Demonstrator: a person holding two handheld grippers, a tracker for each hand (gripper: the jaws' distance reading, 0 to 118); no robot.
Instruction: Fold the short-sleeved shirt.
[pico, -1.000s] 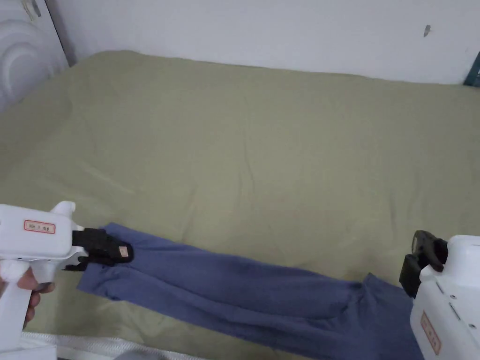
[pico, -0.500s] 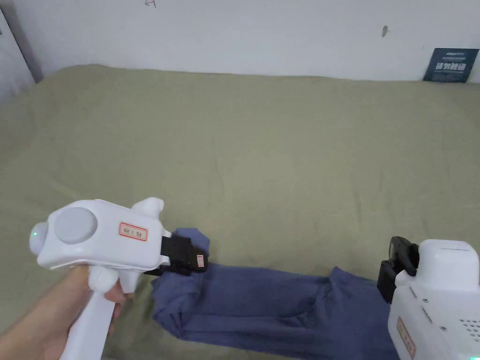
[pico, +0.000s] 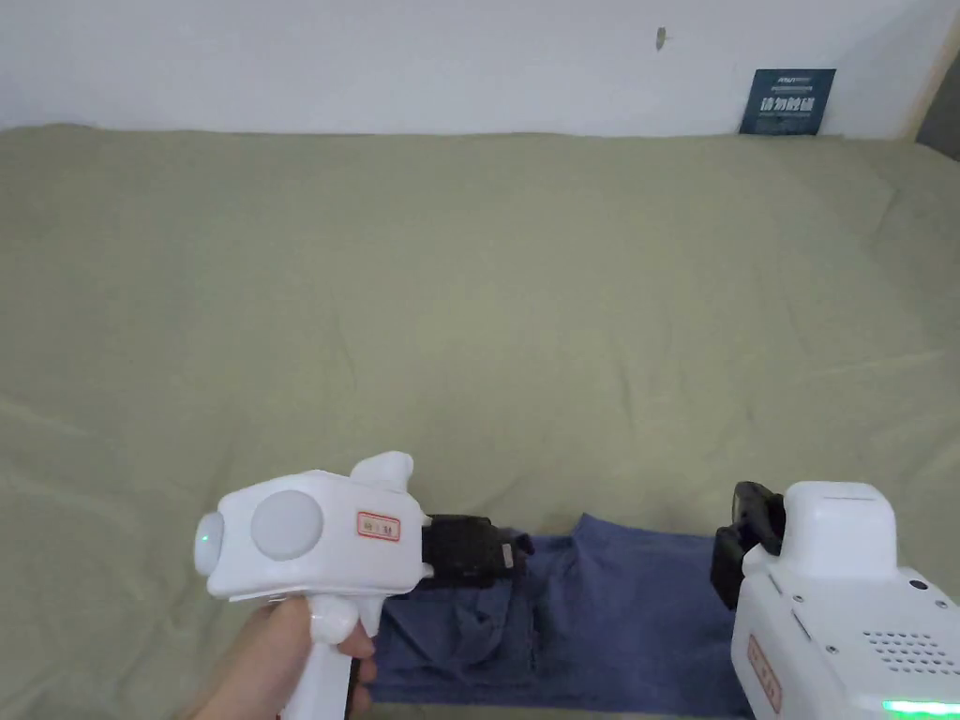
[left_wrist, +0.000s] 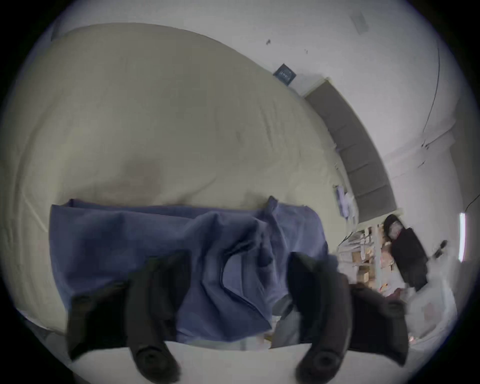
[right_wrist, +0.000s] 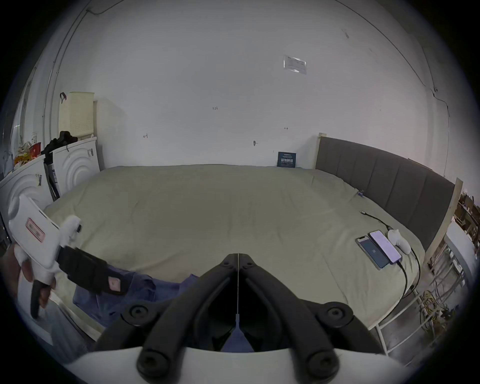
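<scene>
The blue short-sleeved shirt (pico: 619, 619) lies as a folded band along the near edge of the bed, bunched at its left end. My left gripper (pico: 520, 553) hovers over that bunched end; in the left gripper view (left_wrist: 239, 262) its jaws stand wide apart, open, with loose blue cloth (left_wrist: 117, 233) under and between them. My right gripper (pico: 745, 534) sits at the shirt's right edge, and in the right gripper view (right_wrist: 237, 256) its jaws meet, shut. There the shirt (right_wrist: 145, 288) lies below the left gripper (right_wrist: 119, 285).
The olive bed sheet (pico: 469, 309) stretches wide behind the shirt. Two phones (right_wrist: 376, 246), a white controller (right_wrist: 398, 239) and a cable lie at the bed's right side by the grey headboard (right_wrist: 384, 176). A blue sign (pico: 787, 101) leans on the wall.
My left gripper has carried the shirt's left end rightward over the rest, shortening the band, and its jaws now stand apart. The head camera has also turned right.
</scene>
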